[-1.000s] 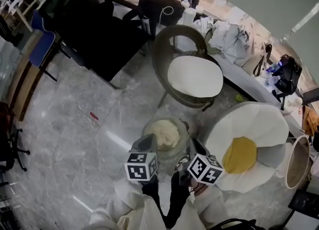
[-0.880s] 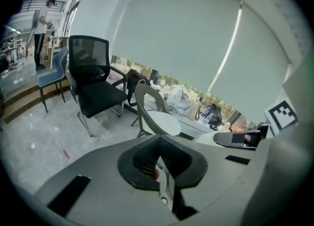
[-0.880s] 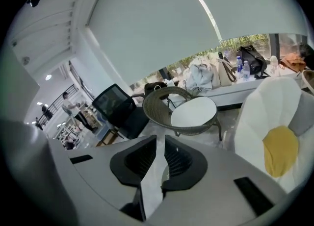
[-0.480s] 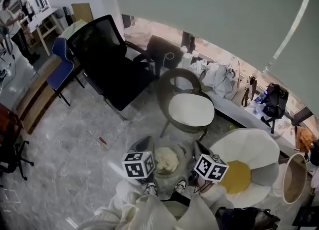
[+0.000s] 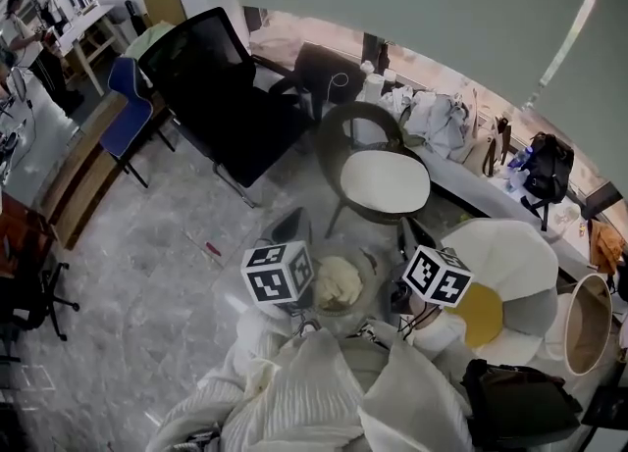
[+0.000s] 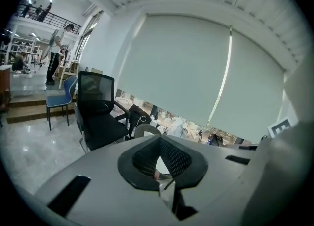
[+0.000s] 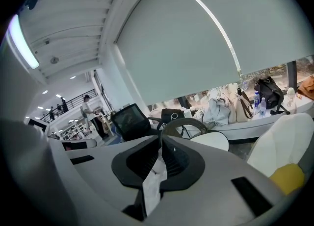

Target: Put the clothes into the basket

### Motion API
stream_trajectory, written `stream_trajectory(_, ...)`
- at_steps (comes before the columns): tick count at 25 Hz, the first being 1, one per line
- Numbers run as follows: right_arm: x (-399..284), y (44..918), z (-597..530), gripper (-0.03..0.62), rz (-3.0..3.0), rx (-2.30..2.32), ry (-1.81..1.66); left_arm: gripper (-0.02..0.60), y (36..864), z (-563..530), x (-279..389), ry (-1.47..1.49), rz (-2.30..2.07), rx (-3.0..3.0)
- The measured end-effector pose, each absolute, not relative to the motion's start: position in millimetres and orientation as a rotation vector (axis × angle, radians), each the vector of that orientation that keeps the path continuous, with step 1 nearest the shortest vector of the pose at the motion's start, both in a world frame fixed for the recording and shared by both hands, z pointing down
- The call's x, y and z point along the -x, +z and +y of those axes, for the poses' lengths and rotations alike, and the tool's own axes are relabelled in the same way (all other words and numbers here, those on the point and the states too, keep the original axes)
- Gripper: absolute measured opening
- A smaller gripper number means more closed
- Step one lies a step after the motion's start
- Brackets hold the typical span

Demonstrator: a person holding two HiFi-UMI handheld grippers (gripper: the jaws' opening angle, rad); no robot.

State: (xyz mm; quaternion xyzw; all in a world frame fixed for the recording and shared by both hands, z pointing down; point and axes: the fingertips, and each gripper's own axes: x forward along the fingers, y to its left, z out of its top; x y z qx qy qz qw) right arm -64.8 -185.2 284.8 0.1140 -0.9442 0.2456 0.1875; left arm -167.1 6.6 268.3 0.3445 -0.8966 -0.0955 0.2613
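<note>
A round basket (image 5: 366, 266) stands on the marble floor and holds a cream garment (image 5: 337, 281). My left gripper (image 5: 291, 227) and right gripper (image 5: 403, 241) hang above its two sides. A large white garment (image 5: 299, 396) spreads below and between their marker cubes, near the camera. In the left gripper view the left gripper (image 6: 159, 140) is shut, with a thin strip of the white garment (image 6: 166, 194) pinched between its pads. The right gripper (image 7: 161, 140) has just been closing and is shut on a fold of the white garment (image 7: 152, 181).
Behind the basket stands a wicker chair (image 5: 383, 180) with a white cushion. A black office chair (image 5: 221, 87) is at the back left. A white and yellow egg-shaped seat (image 5: 510, 264) is at the right, with a black bag (image 5: 515, 403) in front of it.
Both grippers have risen above the basket. The white garment has come up with them and now fills the bottom of the head view.
</note>
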Motion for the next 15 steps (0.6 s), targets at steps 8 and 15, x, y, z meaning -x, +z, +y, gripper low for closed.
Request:
stream_trajectory(8,59.9,289.2,-182.6,0.037,-2.651,-0.311,0.736,-0.003,275.5,14.2,167.3,-0.251,-2.425,-0.9)
stream_trajectory(15,55.2,287.0,-183.3,0.025,-2.651,-0.327,0.697,-0.003,273.2,13.8,162.0,-0.229,-2.428,-0.919)
